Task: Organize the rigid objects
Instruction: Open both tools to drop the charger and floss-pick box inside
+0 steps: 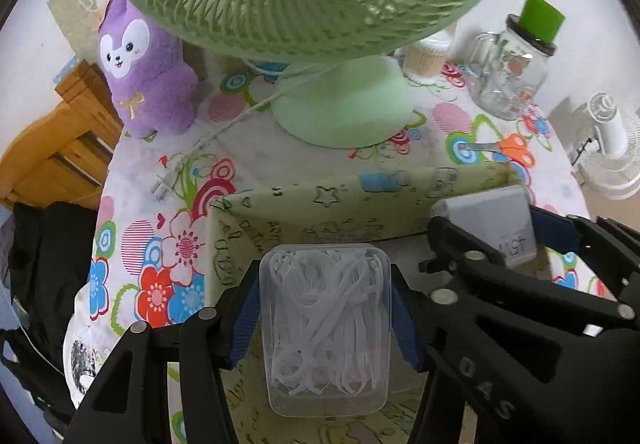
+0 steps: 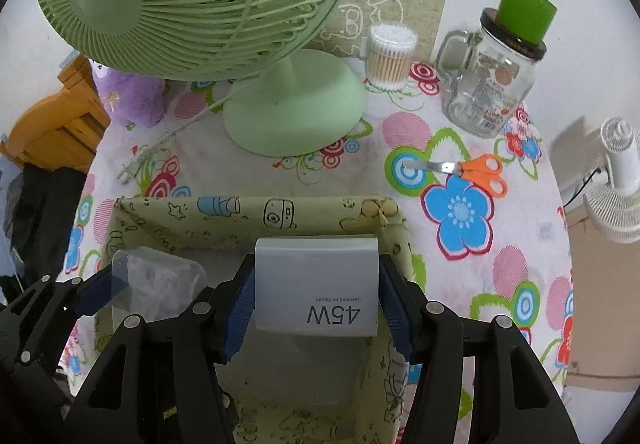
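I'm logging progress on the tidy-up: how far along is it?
Done: nothing visibly in the fabric box yet. In hand: left hand-held gripper holds the floss pick case, right hand-held gripper holds the charger, both over the box. Left out: scissors, cotton swabs, glass jar.

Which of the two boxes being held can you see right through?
The clear plastic box in the left gripper; white floss picks show inside. The white charger box in the right gripper is solid, marked 45W.
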Motion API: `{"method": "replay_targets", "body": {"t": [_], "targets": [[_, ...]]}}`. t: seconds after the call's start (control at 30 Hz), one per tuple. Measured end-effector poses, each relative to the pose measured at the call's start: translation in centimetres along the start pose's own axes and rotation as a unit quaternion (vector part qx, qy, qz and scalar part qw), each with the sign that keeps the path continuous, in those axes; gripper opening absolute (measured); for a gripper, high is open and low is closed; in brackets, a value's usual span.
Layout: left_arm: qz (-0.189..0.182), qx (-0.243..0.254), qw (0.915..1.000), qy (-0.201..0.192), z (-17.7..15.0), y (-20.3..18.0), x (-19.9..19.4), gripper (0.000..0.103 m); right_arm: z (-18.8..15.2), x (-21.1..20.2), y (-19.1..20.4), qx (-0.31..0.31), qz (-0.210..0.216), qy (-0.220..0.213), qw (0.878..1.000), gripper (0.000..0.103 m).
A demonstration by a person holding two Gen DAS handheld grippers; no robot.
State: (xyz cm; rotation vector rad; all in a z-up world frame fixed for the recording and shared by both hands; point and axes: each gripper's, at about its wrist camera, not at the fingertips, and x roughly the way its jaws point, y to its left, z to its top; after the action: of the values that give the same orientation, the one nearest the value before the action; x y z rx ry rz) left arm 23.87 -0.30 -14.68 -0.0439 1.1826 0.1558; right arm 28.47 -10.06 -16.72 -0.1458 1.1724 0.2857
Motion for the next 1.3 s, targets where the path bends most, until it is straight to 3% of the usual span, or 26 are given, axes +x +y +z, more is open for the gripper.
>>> {"method": "replay_targets", "body": {"t": [0.17,0.27,0.6,0.67,0.77,1.3], "targets": [[-0.005,-0.002,0.9999,0.012,0.1,0.6,1.0,0.062,0.2,1.0,0.4,0.004,0.005,0.012,1.000,0.061],[-0.012,-0.009,0.9998,0.012,0.2,0.7,1.2,0.063,0.3,1.0,0.6,0.004,-0.006,-0.003,1.000,0.061],[-0.041,-0.014,0.9990,0.011,0.6,0.5,0.7,0.081,0.6,0.8,0.4,0.016,0.000,-0.001,1.000,0.065],[-0.034,-0.012,0.9993,0.004,0.5,0.5,0.1,0.089,0.5,0.5,0.4,0.019,0.007,0.000,1.000,0.071],[-0.034,-0.006,0.9994,-0.003,0.3,0.5,-0.6,0.091,0.3,-0.1,0.6,0.022,-0.001,-0.004,1.000,0.082],[-0.029,0.019,0.9990,-0.028,-1.8,0.2,-4.7,0.098,-1.9,-4.1,0.9,0.029,-0.002,-0.021,0.999,0.094]]}}
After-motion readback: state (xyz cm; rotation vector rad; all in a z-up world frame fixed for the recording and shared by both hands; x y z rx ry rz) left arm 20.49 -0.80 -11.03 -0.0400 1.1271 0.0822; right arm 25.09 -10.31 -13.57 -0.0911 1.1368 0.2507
